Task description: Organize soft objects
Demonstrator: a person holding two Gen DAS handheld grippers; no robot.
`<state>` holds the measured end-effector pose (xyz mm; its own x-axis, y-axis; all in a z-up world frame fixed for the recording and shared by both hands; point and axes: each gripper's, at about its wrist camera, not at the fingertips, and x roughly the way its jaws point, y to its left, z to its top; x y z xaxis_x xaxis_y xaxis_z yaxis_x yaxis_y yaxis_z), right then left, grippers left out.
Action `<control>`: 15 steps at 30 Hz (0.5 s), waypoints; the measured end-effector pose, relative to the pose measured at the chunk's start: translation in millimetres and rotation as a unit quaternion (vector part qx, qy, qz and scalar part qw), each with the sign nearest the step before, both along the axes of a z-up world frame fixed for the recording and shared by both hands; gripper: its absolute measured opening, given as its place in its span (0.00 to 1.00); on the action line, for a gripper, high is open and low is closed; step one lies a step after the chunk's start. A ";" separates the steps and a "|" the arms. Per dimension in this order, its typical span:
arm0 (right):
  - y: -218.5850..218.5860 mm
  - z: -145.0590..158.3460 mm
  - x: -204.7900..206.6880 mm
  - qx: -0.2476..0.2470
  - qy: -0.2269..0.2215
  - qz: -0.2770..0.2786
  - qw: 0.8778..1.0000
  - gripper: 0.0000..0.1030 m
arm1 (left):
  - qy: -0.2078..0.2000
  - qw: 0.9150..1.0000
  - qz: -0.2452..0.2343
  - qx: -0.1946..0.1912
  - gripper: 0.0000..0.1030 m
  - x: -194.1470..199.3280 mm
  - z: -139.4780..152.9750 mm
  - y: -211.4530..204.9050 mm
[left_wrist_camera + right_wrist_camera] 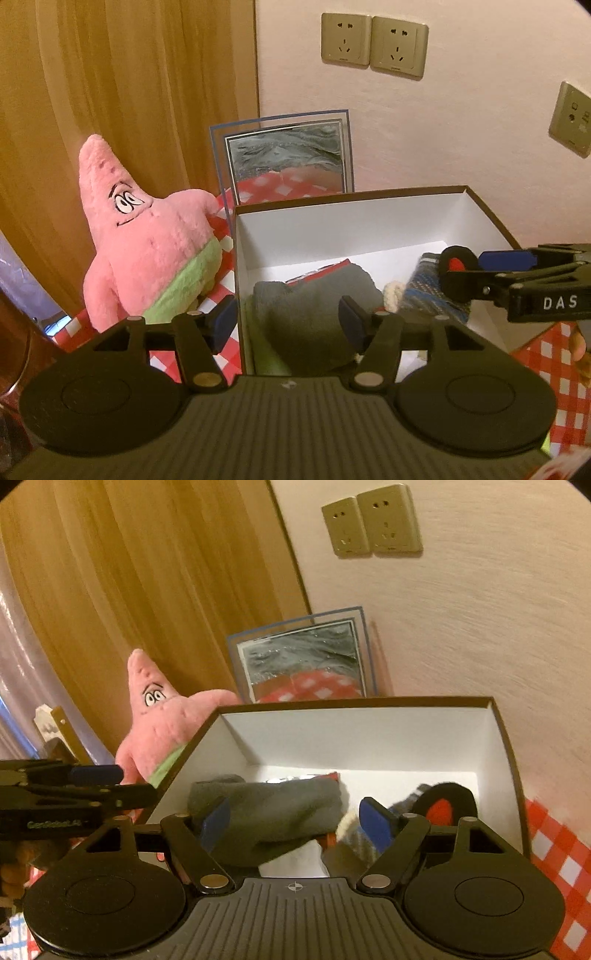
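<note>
An open white box (369,221) with a dark rim stands on a red-and-white checked cloth (554,369), close to a pale wall fitted with sockets (373,44). Inside it lie the soft things: a folded grey garment (317,306) with a red edge toward the left, a small cream knot (393,295) beside it, a blue striped knit piece (436,299) to the right, and a black pad with a red spot (456,260) on top of that.

The left gripper (288,319) hangs over the box's near left corner, its jaws apart. Its left blue pad sits outside the box wall and the right pad over the grey garment, neither pressing on anything.

The right gripper (295,821) reaches in over the box's near edge, jaws spread wide. The grey garment (273,808) lies between and just beyond its blue pads, with no pad closed on it; the black pad with the red spot (443,805) rests just past the right finger. From the left wrist view, this gripper (476,269) comes in from the right, its tips above the striped knit piece.

A pink star-shaped plush toy (147,236) with green shorts sits upright outside the box, to its left, against a wooden panel (129,92). A framed picture (284,155) leans on the wall behind the box.
</note>
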<state>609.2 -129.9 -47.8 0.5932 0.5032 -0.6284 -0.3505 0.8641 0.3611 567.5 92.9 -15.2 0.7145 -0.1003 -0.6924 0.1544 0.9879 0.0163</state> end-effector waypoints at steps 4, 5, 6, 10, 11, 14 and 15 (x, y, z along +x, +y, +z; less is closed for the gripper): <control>-12.6 3.7 -10.7 -0.003 0.008 -0.010 1.000 0.74 | -0.002 1.000 0.001 -0.010 0.63 -11.2 5.8 -1.9; -16.1 5.5 -15.1 -0.006 0.008 -0.011 1.000 0.74 | -0.003 1.000 0.001 -0.013 0.65 -14.2 7.5 -3.1; -19.2 7.3 -19.3 -0.010 0.007 -0.013 1.000 0.74 | -0.004 1.000 0.002 -0.016 0.66 -17.7 9.6 -4.8; -32.3 18.5 -39.2 -0.023 0.000 -0.023 0.999 0.74 | -0.010 1.000 0.005 -0.018 0.70 -33.4 17.0 -14.8; -35.4 21.5 -44.5 -0.026 -0.003 -0.025 0.999 0.74 | -0.012 1.000 0.005 -0.018 0.72 -38.2 19.2 -17.7; -47.4 31.1 -65.6 -0.031 -0.013 -0.035 0.999 0.74 | -0.020 0.999 0.003 -0.025 0.77 -54.8 26.7 -26.4; -51.8 34.5 -74.4 -0.031 -0.018 -0.038 0.999 0.74 | -0.023 0.999 0.002 -0.027 0.79 -61.3 29.2 -29.3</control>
